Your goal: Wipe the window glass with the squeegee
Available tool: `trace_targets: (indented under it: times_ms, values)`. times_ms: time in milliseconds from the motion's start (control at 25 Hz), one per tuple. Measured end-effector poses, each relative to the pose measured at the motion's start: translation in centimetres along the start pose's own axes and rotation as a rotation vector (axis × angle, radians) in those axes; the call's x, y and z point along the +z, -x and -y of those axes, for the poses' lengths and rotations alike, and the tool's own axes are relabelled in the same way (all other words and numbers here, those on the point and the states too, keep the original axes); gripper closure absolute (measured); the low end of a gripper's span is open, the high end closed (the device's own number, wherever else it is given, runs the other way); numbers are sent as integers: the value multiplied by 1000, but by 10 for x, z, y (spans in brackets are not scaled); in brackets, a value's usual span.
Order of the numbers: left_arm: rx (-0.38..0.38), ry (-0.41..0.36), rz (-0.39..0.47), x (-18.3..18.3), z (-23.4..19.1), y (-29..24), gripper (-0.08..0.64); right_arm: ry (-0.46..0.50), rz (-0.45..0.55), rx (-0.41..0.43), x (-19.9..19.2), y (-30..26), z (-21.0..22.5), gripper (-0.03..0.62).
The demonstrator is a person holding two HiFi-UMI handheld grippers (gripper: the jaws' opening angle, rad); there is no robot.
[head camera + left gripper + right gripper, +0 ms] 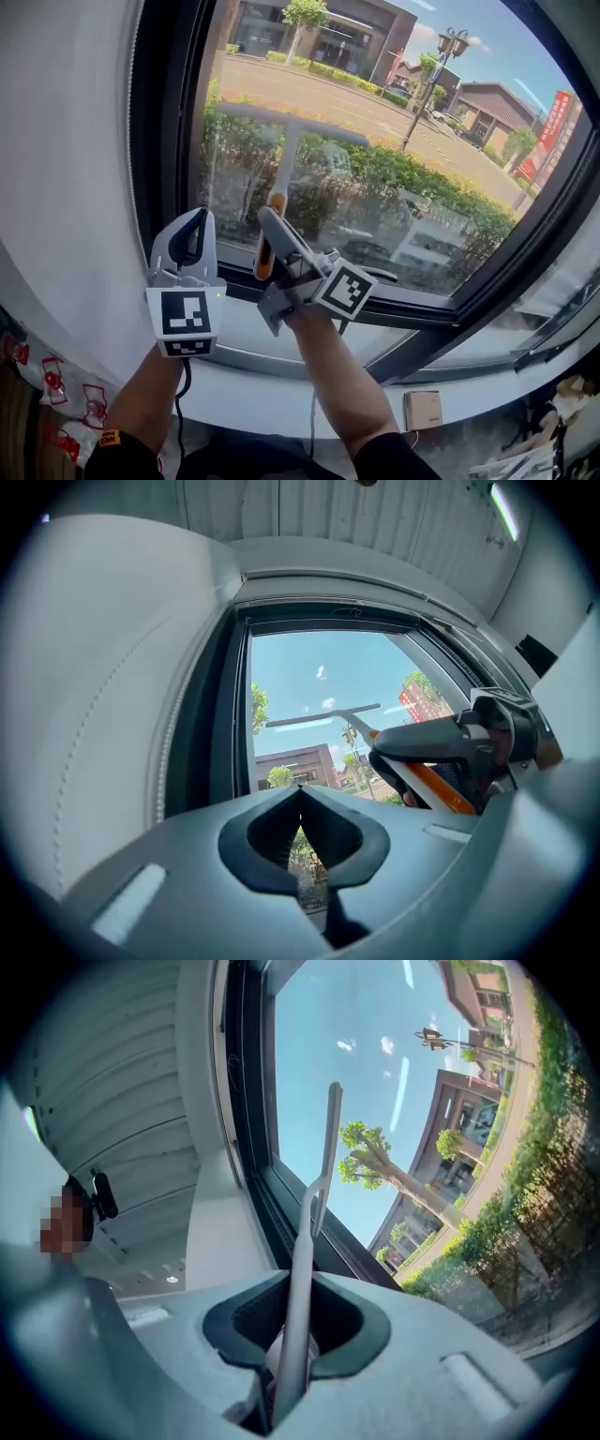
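Observation:
The squeegee (287,141) has a white T-shaped blade, a white shaft and an orange grip. Its blade lies flat against the window glass (422,159), high in the left half of the pane. My right gripper (272,230) is shut on the orange grip just below the shaft; the shaft (319,1194) runs up from between its jaws (292,1335). My left gripper (197,225) is shut and holds nothing. It hangs left of the right gripper, close to the dark window frame (169,141). In the left gripper view the squeegee (323,716) and right gripper (427,752) appear to the right.
A white padded wall (66,187) borders the window on the left. Below the glass runs a pale sill (272,352). A small box (423,410) lies on the floor below the sill. Outside are hedges, a road and buildings.

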State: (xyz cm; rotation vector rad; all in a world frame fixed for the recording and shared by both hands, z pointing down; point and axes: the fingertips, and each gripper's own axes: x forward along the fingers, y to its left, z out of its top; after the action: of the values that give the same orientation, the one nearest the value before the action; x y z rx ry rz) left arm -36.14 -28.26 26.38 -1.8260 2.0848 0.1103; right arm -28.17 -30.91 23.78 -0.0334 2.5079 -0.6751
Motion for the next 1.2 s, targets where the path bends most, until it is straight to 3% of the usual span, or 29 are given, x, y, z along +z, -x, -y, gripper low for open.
trace_targets:
  times_ms: [320, 840, 1200]
  values:
    - [-3, 21, -110, -58, -16, 30, 541, -97, -17, -105, -69, 10, 42, 545]
    - [-45, 91, -295, -146, 16, 53, 541, -339, -29, -255, -172, 94, 91, 543]
    - [-51, 63, -347, -178, 30, 61, 541, -403, -52, -295, -199, 119, 104, 543]
